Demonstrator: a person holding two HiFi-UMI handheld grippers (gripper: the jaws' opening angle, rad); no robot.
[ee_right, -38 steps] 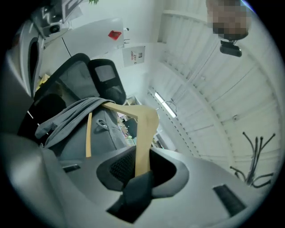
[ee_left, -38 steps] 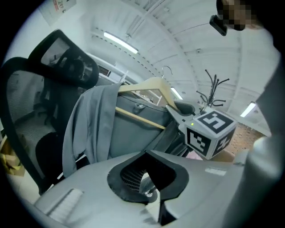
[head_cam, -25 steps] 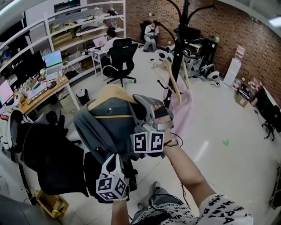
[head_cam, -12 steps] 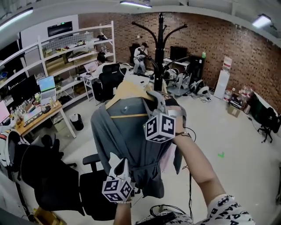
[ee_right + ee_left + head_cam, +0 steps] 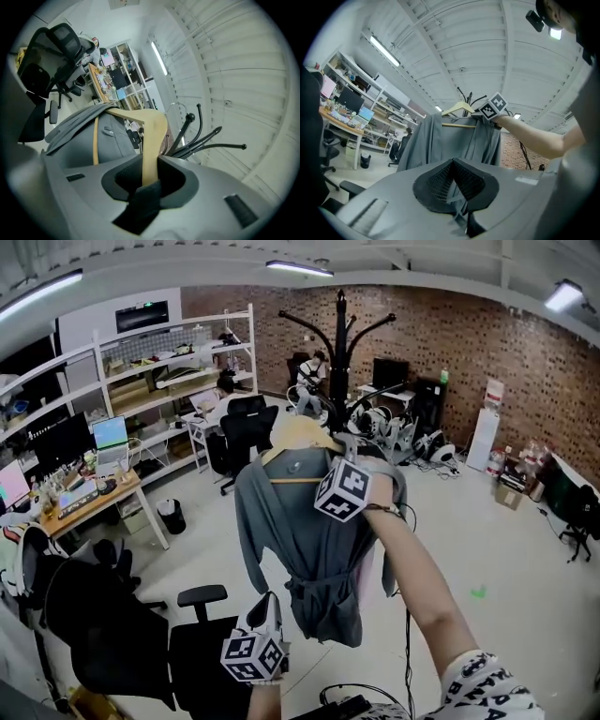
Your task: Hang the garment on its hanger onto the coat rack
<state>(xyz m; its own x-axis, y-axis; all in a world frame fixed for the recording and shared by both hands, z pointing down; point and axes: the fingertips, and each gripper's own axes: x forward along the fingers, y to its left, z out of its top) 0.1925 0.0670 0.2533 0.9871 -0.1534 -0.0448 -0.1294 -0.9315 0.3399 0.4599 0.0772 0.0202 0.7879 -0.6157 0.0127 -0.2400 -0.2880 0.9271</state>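
A grey garment [image 5: 309, 540] hangs full length from a wooden hanger [image 5: 300, 432]. My right gripper [image 5: 352, 463] holds it up at arm's length, shut on the hanger's arm [image 5: 152, 131]. Just behind it stands the black coat rack [image 5: 340, 343], whose curved arms [image 5: 197, 140] rise beyond the hanger's peak. My left gripper [image 5: 272, 601] sits low, by the garment's lower left edge. Its jaws [image 5: 454, 187] stand together, and I cannot tell whether cloth is between them. The garment [image 5: 440, 140] fills the middle of the left gripper view.
A pink garment [image 5: 367, 582] shows behind the grey one. A black office chair [image 5: 202, 596] stands near my left side and another [image 5: 248, 423] farther back. Desks [image 5: 89, 498] and shelves [image 5: 159, 362] line the left wall. A person [image 5: 314, 367] sits beyond the rack.
The right gripper has raised the hanger up and forward toward the rack, and the garment now hangs straight instead of bunched. The left gripper has stayed low, and the garment's bulk has lifted away from it.
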